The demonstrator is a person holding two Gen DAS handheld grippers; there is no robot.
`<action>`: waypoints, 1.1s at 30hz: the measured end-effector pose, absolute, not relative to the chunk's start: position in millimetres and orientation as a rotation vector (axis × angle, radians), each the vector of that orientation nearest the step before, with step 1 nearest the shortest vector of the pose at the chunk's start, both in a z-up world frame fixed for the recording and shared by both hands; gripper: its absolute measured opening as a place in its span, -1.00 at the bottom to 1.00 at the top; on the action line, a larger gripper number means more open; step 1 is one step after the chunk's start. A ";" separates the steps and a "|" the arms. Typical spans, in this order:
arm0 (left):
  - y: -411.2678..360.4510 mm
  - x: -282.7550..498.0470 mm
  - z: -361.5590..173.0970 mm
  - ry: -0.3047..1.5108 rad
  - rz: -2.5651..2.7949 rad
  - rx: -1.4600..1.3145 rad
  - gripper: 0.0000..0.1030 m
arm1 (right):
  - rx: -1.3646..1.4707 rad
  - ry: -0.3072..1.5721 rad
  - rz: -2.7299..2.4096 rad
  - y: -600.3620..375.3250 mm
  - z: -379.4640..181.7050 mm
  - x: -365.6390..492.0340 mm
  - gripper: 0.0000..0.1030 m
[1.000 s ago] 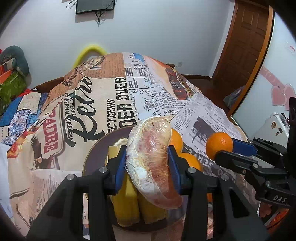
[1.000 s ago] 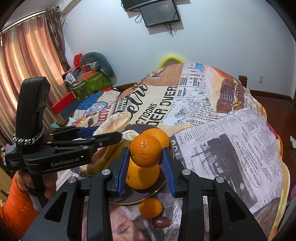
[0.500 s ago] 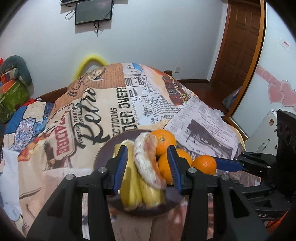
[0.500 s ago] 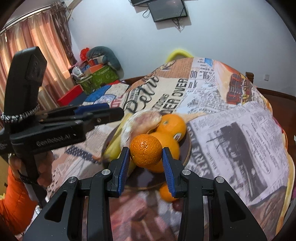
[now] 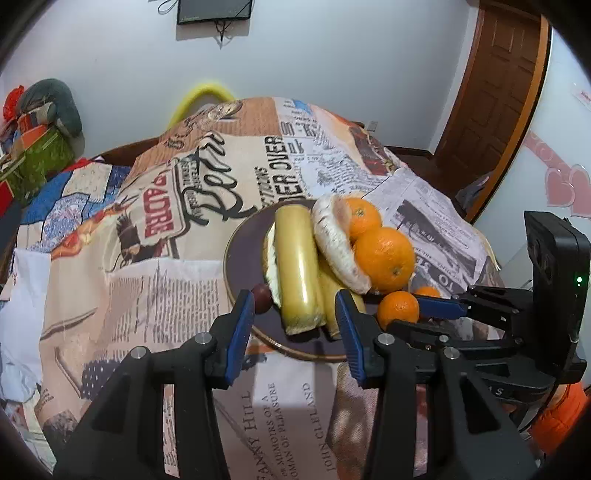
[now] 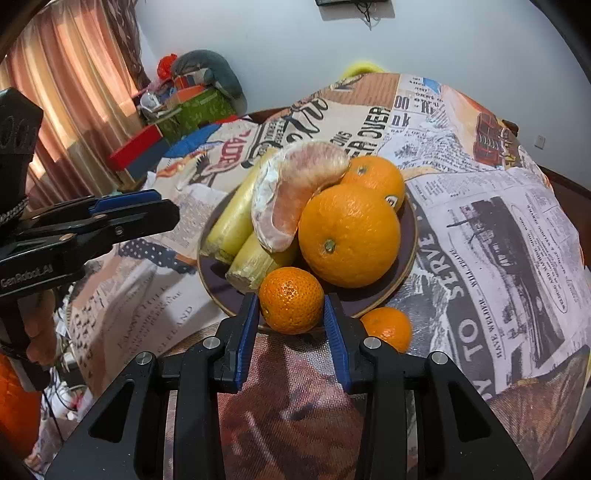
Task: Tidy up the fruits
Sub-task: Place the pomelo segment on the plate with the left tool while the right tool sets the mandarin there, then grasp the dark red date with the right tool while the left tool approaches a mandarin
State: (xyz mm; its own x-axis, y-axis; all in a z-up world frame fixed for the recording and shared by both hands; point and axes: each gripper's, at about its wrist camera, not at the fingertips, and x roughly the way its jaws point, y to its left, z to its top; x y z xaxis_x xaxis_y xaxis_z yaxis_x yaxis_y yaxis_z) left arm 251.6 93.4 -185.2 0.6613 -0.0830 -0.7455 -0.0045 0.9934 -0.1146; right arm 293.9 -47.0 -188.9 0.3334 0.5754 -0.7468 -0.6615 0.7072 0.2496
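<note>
I have the right gripper (image 6: 291,325) pinching a small mandarin (image 6: 291,300) over the near rim of the dark plate (image 6: 408,236), just in front of the big orange (image 6: 349,234). My left gripper (image 5: 295,325) hangs spread and empty nearby. Next, I judge, lower the mandarin into the free near spot and release gently so it doesn't roll off.

This is a room in a home, most likely a bedroom or living room: a table (image 5: 192,258) draped in a newspaper-print cloth (image 6: 498,229) stands before a plain white wall with a mounted screen (image 5: 214,11) and a panelled wooden door (image 5: 495,92). Pink curtains (image 6: 70,85) hang at one side above piled boxes and soft bundles (image 6: 195,92), and heart stickers (image 5: 565,188) decorate a wall
</note>
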 end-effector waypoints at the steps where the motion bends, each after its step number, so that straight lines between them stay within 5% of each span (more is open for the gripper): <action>1: 94.6 251.0 -187.6 0.851 -0.044 -0.115 -0.13 | -0.111 0.928 0.808 -45.8 -189.6 293.4 -0.35; 17: 76.6 241.9 -184.7 0.842 -0.082 -0.127 -0.12 | -0.102 0.855 0.759 -82.4 -161.6 280.9 -0.28; 33: 42.4 238.2 -192.4 0.875 -0.160 -0.112 -0.12 | -0.100 0.950 0.656 -110.4 -201.8 295.0 -0.28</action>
State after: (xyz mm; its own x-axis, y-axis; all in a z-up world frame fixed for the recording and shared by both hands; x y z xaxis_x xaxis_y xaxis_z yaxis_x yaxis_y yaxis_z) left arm 238.2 42.4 -192.4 0.6299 -0.1850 -0.7543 0.0932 0.9822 -0.1631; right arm 295.0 -110.4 -201.8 0.4044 0.4765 -0.7807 -0.5615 0.8031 0.1994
